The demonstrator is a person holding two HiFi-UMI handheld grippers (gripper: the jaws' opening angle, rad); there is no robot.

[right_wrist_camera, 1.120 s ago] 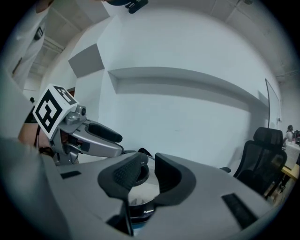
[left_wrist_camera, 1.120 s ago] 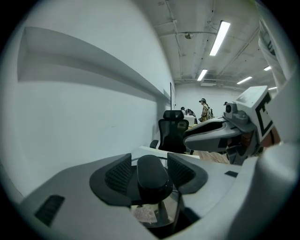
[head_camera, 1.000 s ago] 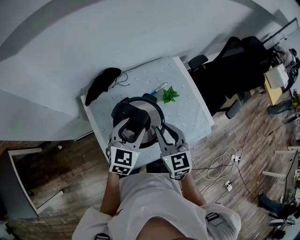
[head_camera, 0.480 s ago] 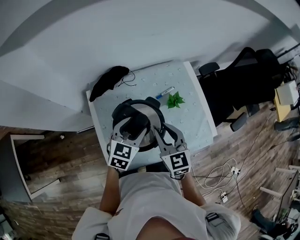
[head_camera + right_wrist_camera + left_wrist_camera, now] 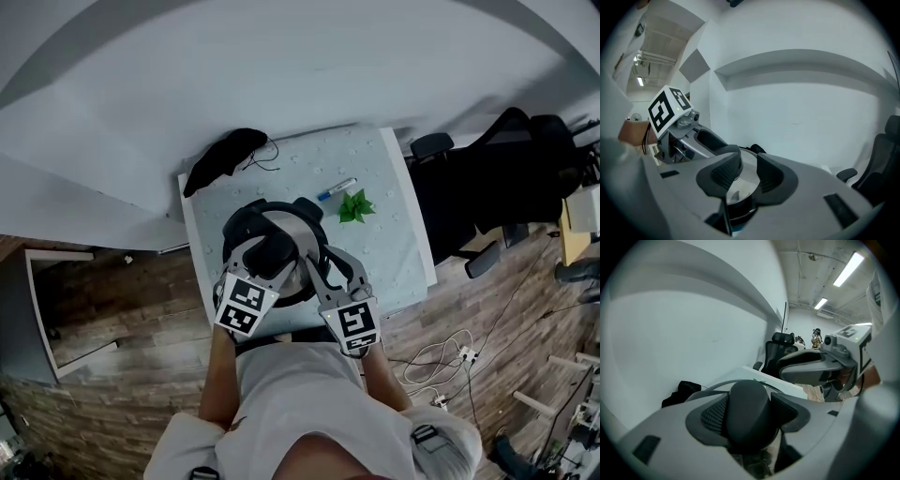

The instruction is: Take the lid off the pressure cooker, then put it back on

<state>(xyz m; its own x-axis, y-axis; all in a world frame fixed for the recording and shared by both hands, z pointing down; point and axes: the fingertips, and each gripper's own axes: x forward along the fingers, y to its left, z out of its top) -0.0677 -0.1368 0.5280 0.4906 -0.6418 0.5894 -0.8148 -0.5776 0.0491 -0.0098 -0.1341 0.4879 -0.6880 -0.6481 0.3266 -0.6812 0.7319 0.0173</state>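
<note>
Looked steeply down, in the head view, on a dark wood-plank floor and a white wall, with a square pale blue-green dotted table against that wall and a black office chair just beside its right edge. Found the round steel pressure cooker standing on the near half of the table, its shiny lid seated on it. Caught only from above a crumpled black cloth at the table's far left corner, and a green leafy sprig and a blue-and-white marker pen near the cooker's far right side. Learned from the left gripper view alone the stance of the grey left gripper: jaws spread around the lid's rounded black handle, that handle filling most of the gap between the ribbed pads, a dark sliver left open at its right. Read the grey right gripper in its own view as empty, jaws parted, bright lid metal showing through the gap. Against a second before, found table, cloth, pen and sprig slid rightward and slightly down in the head view, all keeping the same places relative to each other, lid seated then as now. Noted the left jaws just having opened wider about the handle. Lost most of the cooker's top under both grippers from above. Could not judge contact between the right tips and the rim. Saw the white-shirted person cut off at the bottom edge.
</note>
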